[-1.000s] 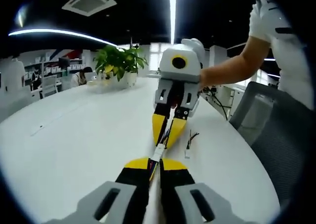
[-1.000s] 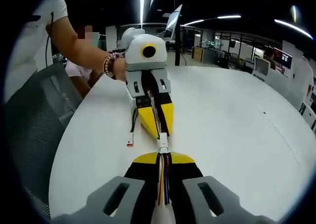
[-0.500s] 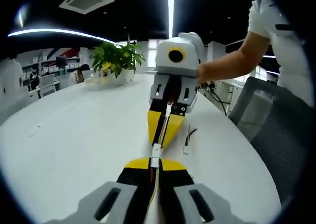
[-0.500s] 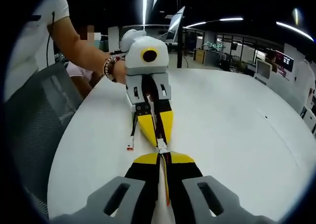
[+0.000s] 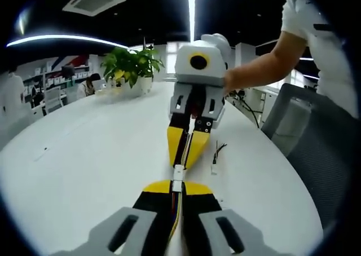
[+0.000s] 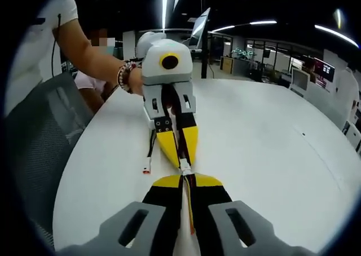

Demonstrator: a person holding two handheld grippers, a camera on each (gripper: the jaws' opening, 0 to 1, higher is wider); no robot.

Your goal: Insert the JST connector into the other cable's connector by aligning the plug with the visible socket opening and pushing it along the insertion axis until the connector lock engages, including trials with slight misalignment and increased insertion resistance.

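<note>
Gap closed since a second ago: both tongs now nose to nose over the desk [image 5: 84, 154]. Left tongs [image 5: 176, 189] pinch one cable, right tongs [image 6: 186, 182] pinch the other, each close behind its end to keep it stiff for pushing. White connector [image 5: 177, 173] sits between the tips, looks mated; lock unconfirmed. Spare cable [image 5: 216, 157] lies beside.

A white desk [image 5: 84, 154] carries a loose cable [image 5: 216, 157] right of centre and a potted plant [image 5: 132, 70] at upper left.
</note>
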